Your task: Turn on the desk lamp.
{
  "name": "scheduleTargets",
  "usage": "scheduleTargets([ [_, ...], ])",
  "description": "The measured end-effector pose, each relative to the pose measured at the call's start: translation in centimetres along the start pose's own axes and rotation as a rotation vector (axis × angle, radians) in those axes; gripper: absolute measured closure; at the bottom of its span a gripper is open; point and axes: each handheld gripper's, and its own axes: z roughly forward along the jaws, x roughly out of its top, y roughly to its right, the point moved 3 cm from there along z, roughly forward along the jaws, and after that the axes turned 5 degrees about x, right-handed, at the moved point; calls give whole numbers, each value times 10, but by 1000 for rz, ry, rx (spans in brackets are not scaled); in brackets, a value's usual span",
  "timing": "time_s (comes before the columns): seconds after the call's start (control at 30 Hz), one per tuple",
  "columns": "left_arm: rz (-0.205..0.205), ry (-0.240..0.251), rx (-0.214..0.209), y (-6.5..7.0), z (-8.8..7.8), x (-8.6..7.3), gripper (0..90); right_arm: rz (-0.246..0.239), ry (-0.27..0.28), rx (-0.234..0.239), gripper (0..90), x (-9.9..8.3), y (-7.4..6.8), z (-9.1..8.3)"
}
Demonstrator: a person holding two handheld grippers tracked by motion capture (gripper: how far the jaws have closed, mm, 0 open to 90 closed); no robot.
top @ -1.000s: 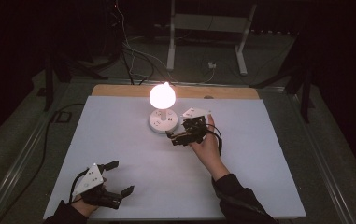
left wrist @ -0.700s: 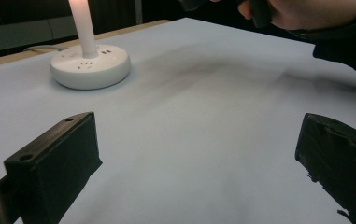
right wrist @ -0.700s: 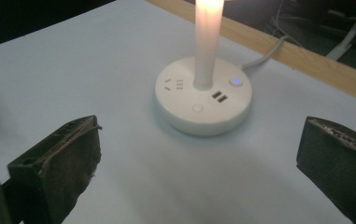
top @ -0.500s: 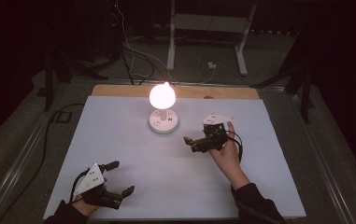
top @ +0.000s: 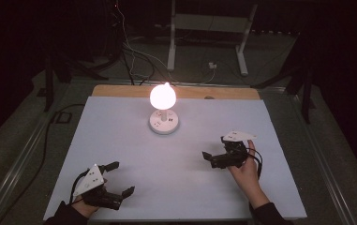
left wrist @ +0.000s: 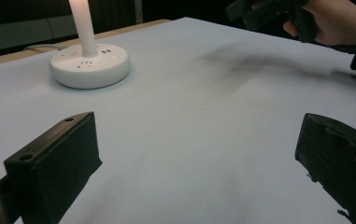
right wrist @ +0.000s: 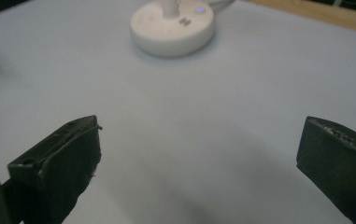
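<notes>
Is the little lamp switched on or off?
On. The lamp glows bright white above its round base, lighting the table around it.

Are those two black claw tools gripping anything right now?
Nothing is held: the left hand-held gripper and the right hand-held gripper both have jaws wide apart over the bare white table.

White lamp base point(top: 164, 123), glowing warm-white bulb point(top: 162, 95), pale table sheet point(top: 120, 140), black jaws.

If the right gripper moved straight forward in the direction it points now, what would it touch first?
Probably the round white socket base under the lit bulb. The right gripper, jaws open, faces it across bare white tabletop, though its line may pass slightly beside the base.
</notes>
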Motion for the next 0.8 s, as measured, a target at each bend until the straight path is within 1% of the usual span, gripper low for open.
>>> scheduleTargets([
  [0.07,2,0,-2,0,0,0,3,-8,-11,-9,0,-7,-1,-4],
  [0.13,3,-1,-2,1,0,0,3,-2,-16,-4,0,-14,-2,-7],
  [0.2,3,0,-1,1,0,0,4,-6,-17,-10,0,-21,-3,-11],
  [0.3,1,-1,0,0,0,0,3,2,-23,-11,0,-30,-4,-17],
  [0.4,3,-3,0,0,0,0,3,-12,-30,-37,0,-40,-3,-25],
  [0.43,3,-1,0,0,0,0,3,-12,-22,-40,0,-43,-3,-28],
  [0.57,4,-1,1,1,0,0,3,12,-25,-46,0,-56,-2,-39],
  [0.8,6,-1,-1,1,0,0,3,30,-36,-69,0,-75,-2,-57],
])
